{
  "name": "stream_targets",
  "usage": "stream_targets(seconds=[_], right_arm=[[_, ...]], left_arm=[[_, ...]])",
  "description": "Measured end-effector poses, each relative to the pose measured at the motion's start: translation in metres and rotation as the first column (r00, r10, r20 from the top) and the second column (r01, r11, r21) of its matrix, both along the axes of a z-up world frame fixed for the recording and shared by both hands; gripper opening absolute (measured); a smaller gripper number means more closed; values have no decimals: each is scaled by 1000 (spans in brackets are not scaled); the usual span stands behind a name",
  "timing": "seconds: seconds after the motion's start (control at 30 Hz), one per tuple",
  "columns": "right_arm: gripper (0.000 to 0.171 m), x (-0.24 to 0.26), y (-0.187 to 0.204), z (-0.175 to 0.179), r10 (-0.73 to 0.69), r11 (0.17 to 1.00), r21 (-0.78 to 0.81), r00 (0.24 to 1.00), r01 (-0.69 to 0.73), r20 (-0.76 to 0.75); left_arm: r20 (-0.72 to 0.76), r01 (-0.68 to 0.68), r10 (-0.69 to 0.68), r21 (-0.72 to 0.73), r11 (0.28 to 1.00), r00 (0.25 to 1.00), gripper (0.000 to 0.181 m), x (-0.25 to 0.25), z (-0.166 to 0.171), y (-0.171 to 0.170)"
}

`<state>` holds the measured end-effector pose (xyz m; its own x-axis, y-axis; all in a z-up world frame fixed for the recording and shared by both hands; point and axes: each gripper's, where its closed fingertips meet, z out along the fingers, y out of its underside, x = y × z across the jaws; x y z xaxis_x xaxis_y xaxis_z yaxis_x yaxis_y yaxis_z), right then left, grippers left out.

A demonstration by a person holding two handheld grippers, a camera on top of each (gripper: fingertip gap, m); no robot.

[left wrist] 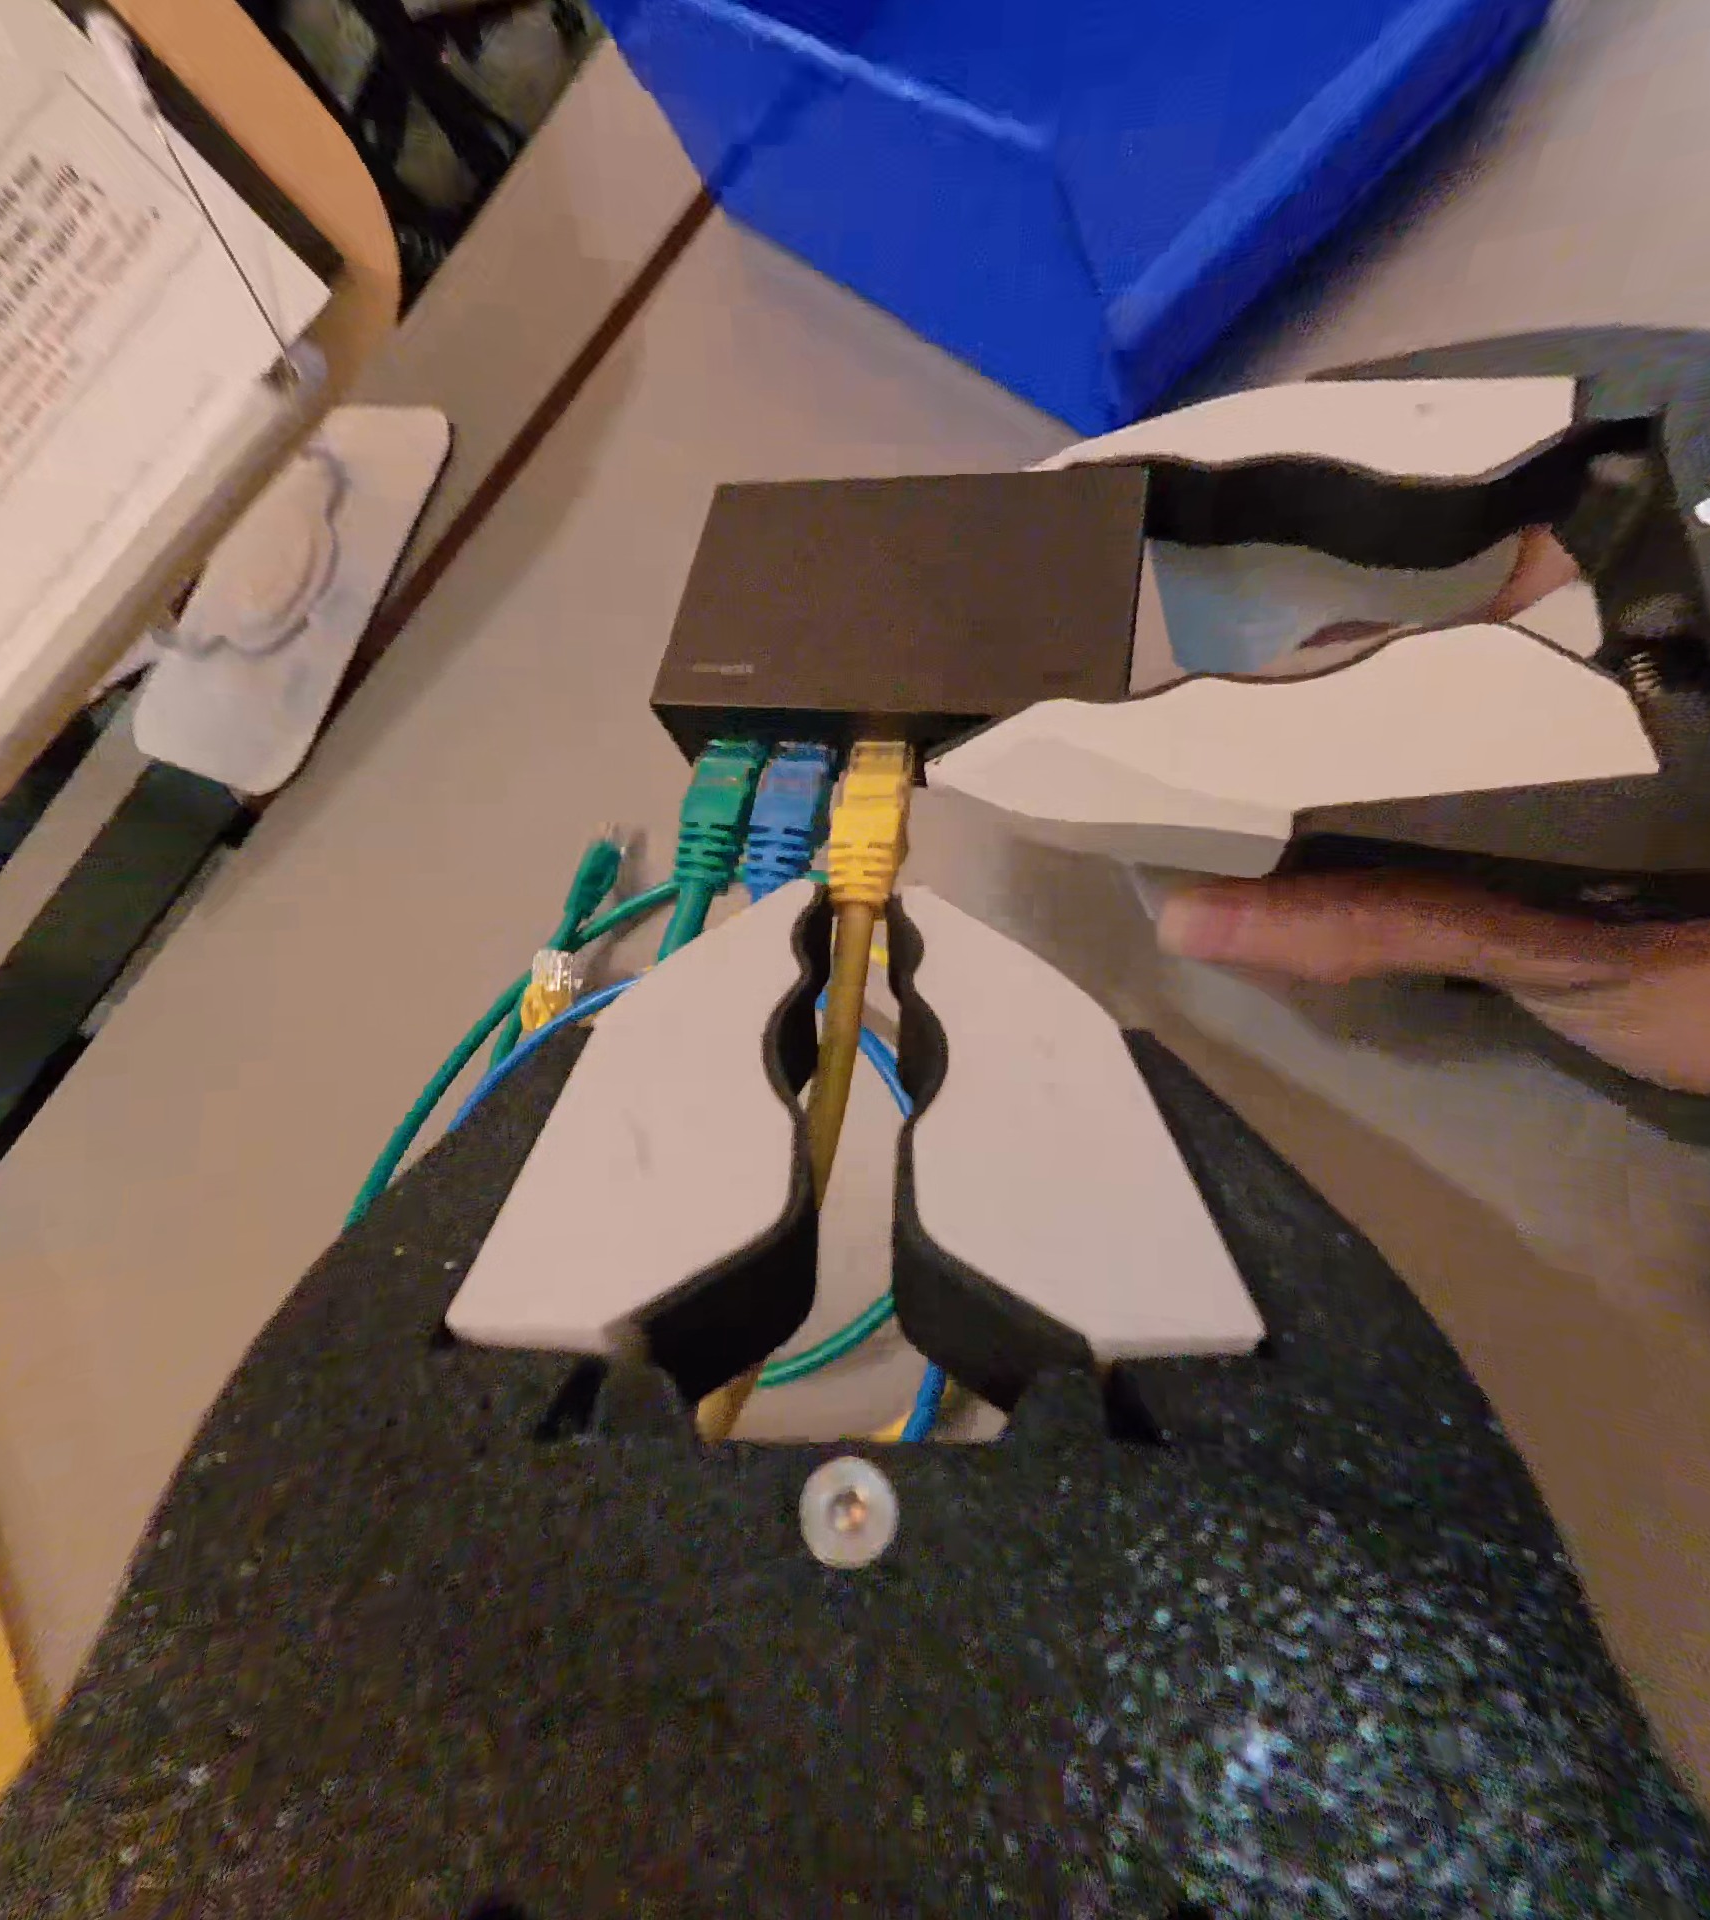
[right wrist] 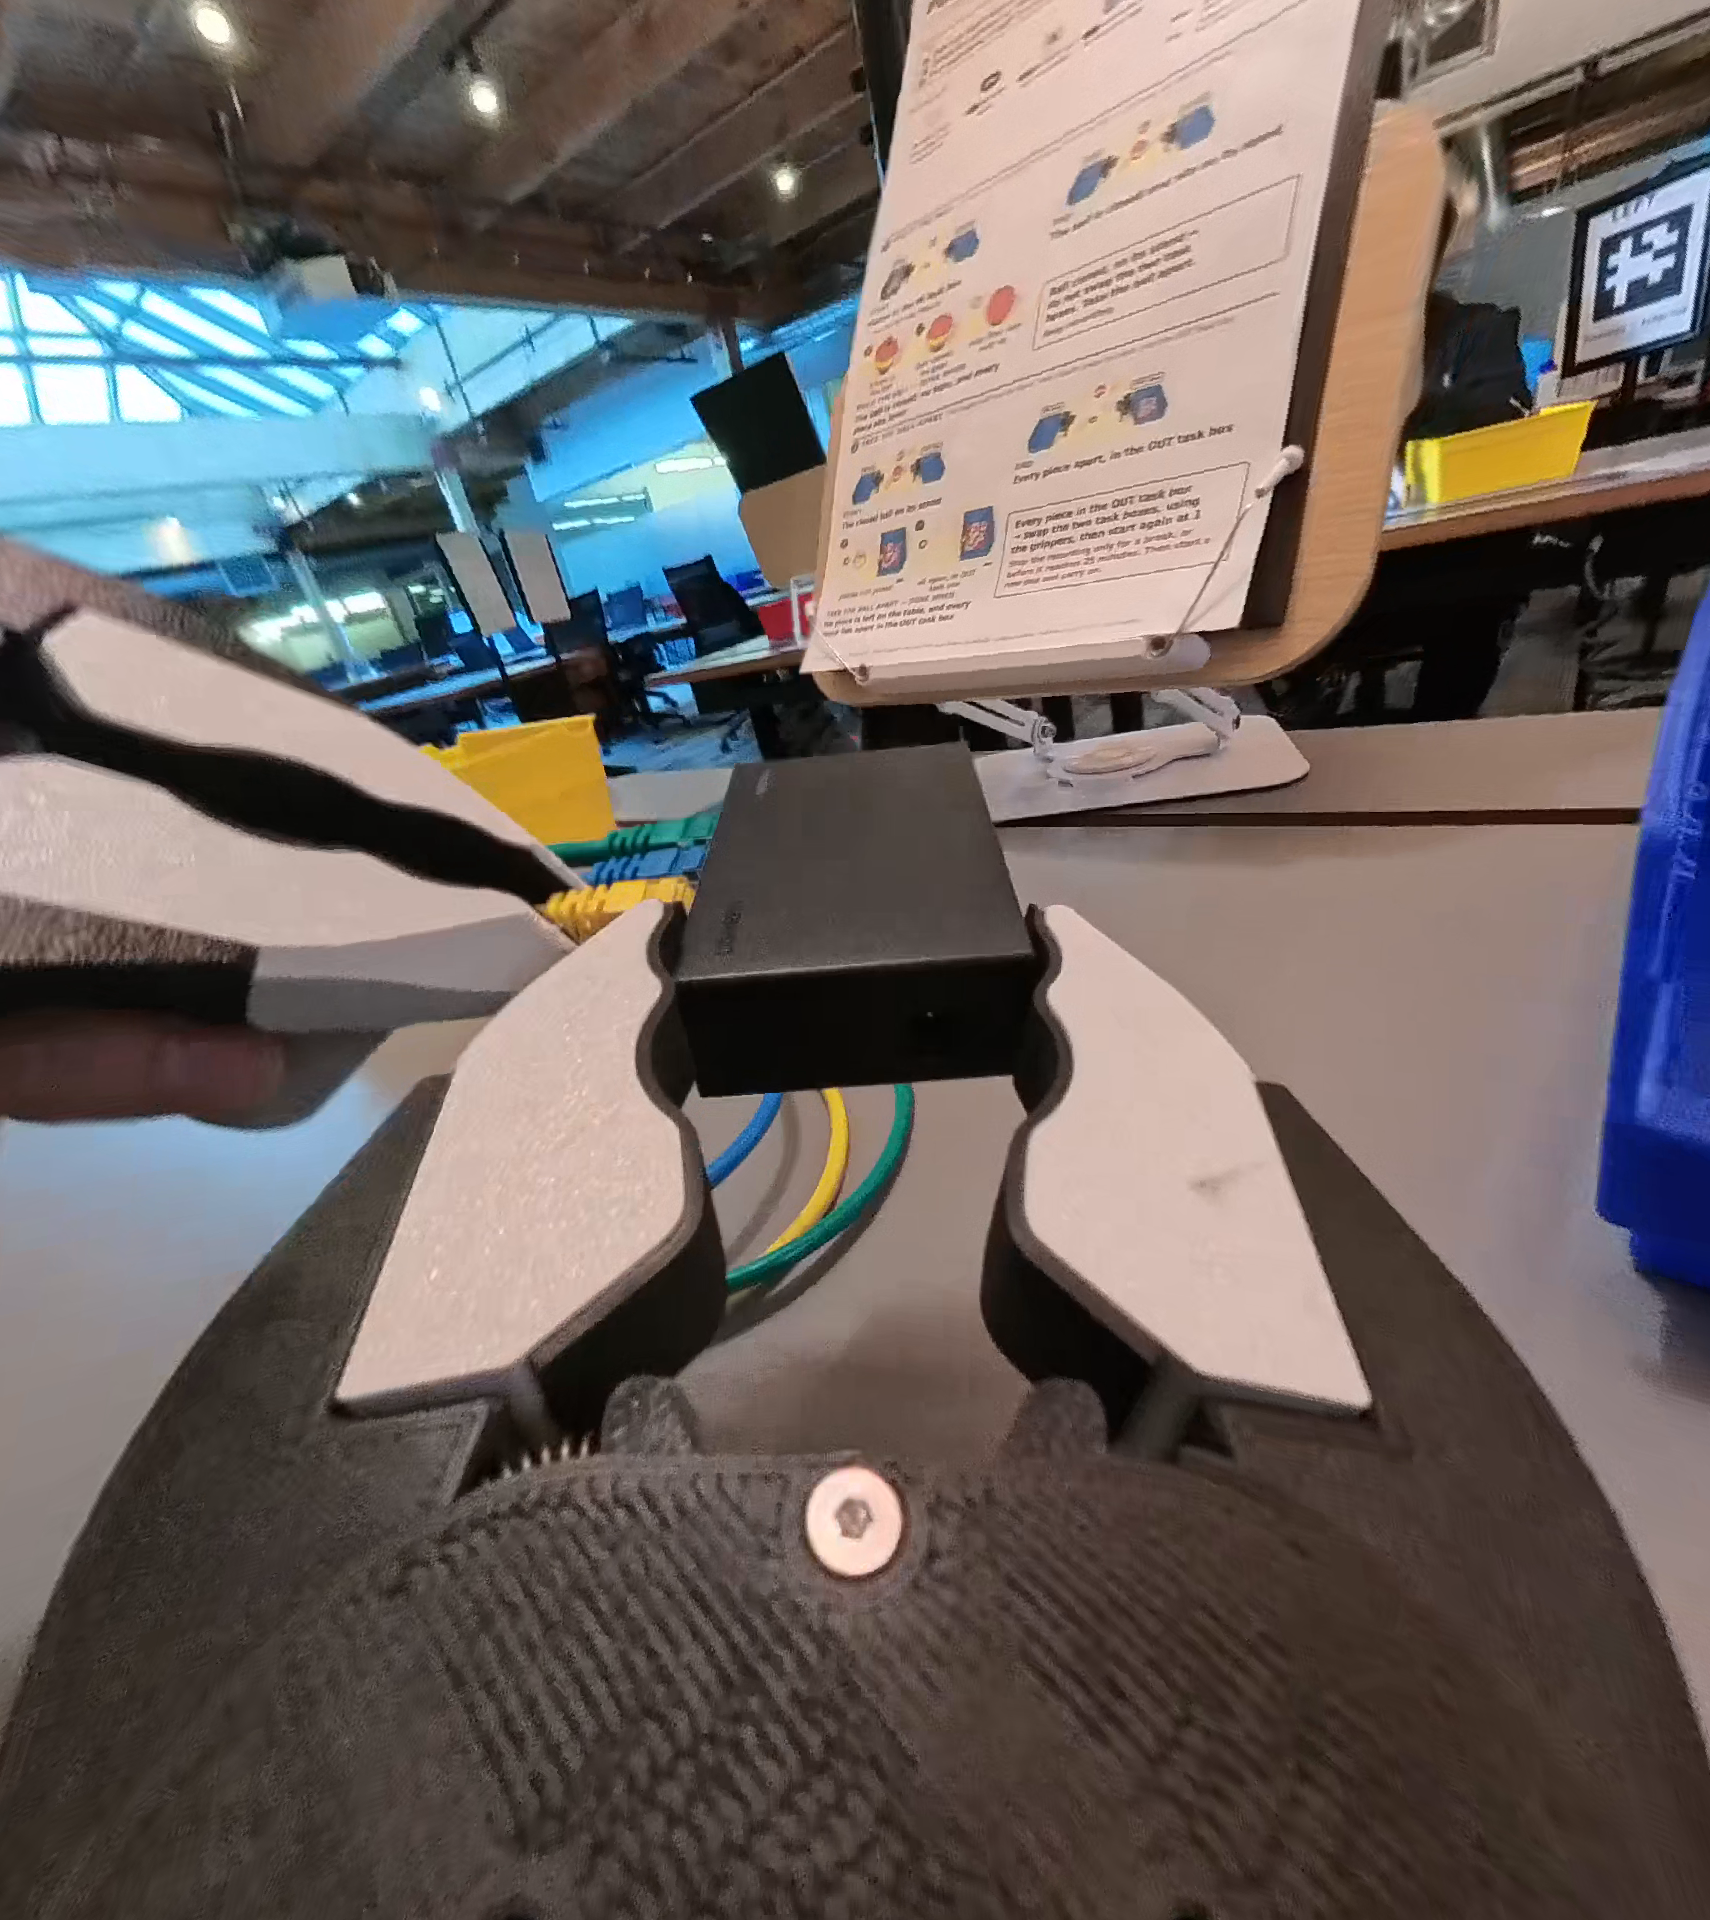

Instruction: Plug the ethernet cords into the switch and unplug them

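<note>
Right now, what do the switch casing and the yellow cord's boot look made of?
Switch: looks like matte black plastic or painted metal; flat, low-glare faces, hard to tell which. Yellow cord boot: seems soft moulded rubbery plastic, ribbed strain relief.

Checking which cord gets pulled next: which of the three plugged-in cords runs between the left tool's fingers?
The yellow cord. It passes between the left tool fingers just behind its plug in the switch; the green cord and blue cord sit beside them.
</note>
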<state>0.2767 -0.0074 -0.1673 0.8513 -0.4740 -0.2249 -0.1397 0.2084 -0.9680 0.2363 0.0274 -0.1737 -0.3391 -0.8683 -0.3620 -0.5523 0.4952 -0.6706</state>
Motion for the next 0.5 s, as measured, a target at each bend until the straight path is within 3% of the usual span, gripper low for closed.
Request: stream_targets(seconds=[0.1, 0.2, 0.5], right_arm=[[62, 2, -2, 0, -17, 1000, 5, 1000, 17, -4], [62, 2, -2, 0, -11, 1000, 7, 1000, 11, -6], [62, -3, 3, 0, 2, 1000, -23, 1000, -1, 24]], left_arm=[[117, 20, -14, -48, 999, 993, 10, 3, 0, -4], [144, 31, -13, -126, 992, 990, 10, 2, -2, -5], [82, 26, -9, -215, 976, 997, 10, -4, -7, -3]])
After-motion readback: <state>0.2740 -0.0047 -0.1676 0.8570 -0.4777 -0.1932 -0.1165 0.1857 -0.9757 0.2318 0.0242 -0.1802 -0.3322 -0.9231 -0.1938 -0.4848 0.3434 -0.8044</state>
